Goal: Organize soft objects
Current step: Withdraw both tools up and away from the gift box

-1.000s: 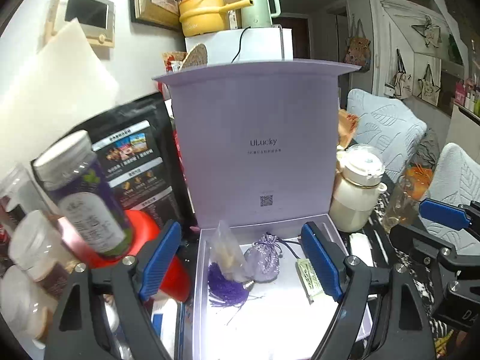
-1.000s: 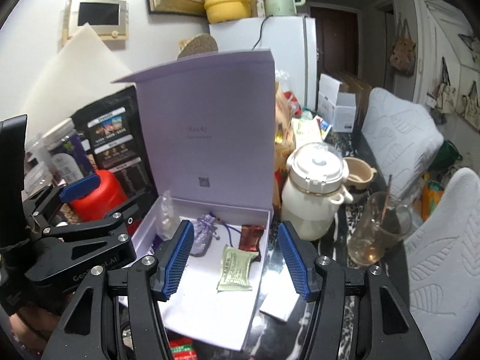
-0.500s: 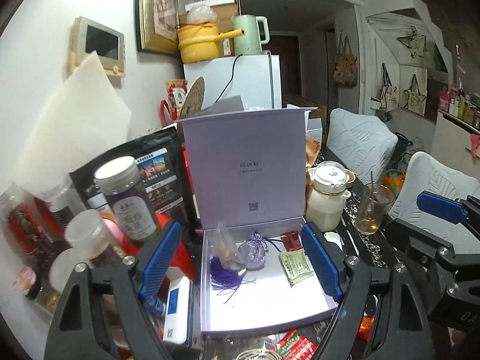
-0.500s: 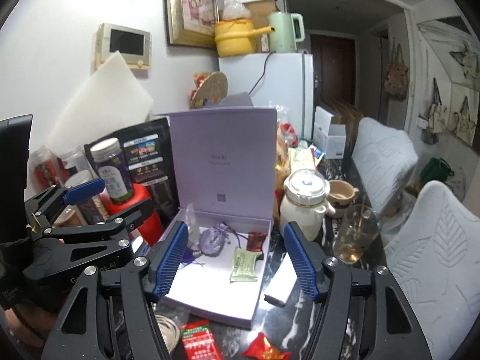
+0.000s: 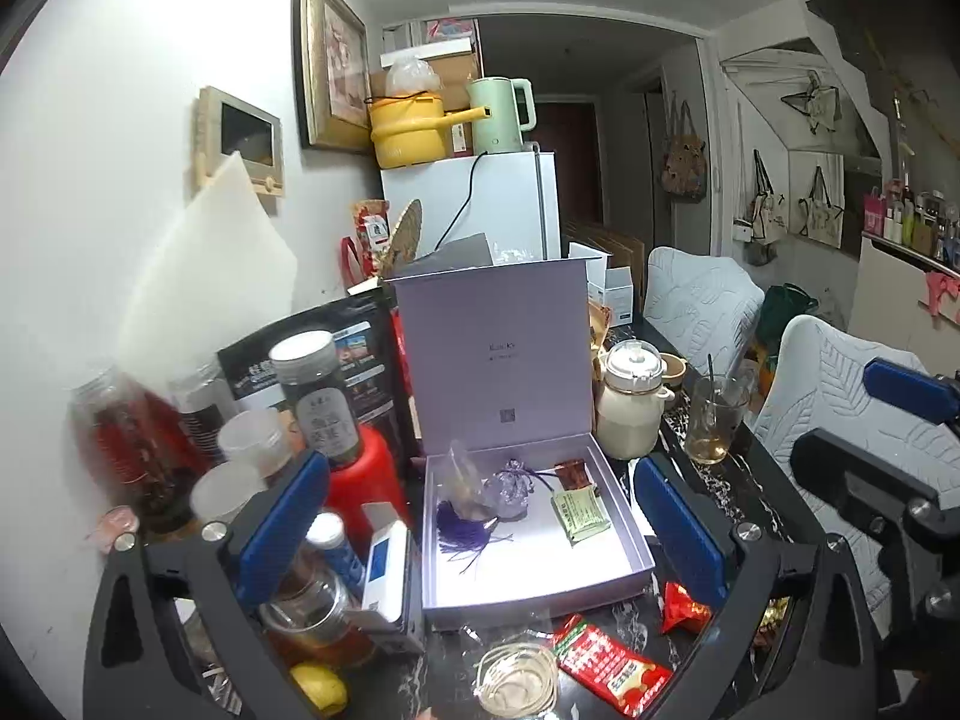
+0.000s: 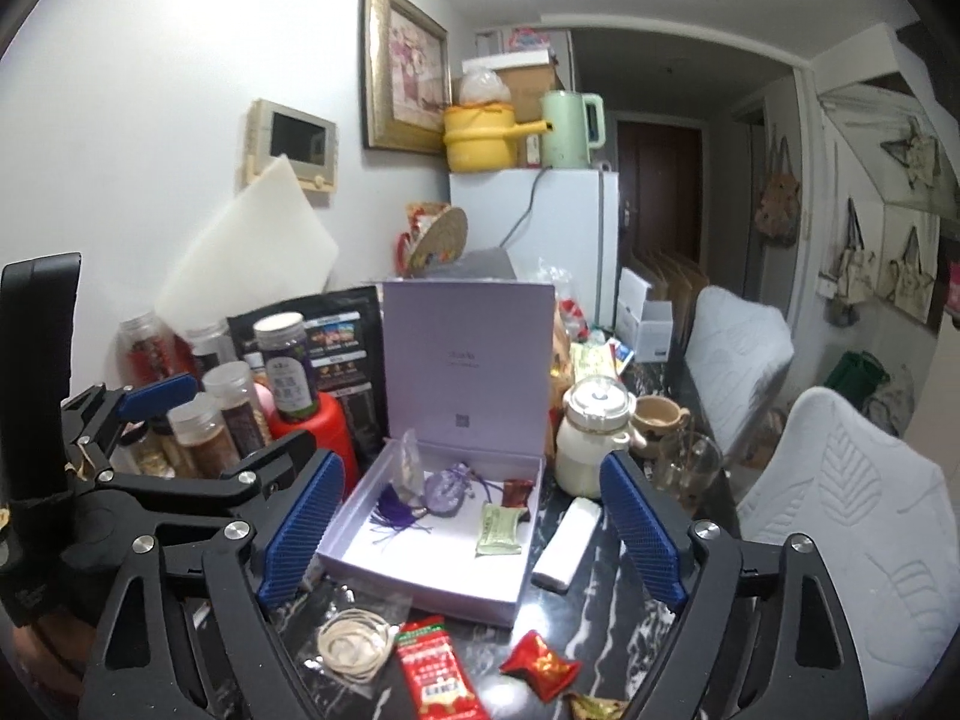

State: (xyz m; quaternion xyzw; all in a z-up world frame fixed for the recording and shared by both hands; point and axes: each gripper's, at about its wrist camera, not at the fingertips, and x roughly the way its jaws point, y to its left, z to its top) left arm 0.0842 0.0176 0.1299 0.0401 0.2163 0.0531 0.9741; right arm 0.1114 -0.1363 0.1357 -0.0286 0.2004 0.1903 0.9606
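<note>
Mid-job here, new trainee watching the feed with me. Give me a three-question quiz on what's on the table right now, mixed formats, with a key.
1. True or false: the lavender box has its lid standing open.
2. Multiple choice: which item lies inside the box? A) the purple sachet B) the red snack packet C) the white bar
3. Fill in: neither the left gripper nor the right gripper holds anything; their jaws are ____.

Key:
1. True; the lid stands upright behind the tray.
2. A; the sachet lies by the green packet, while the snack packet lies in front of the box and the bar beside it.
3. Opening, with nothing between the pads.
</note>
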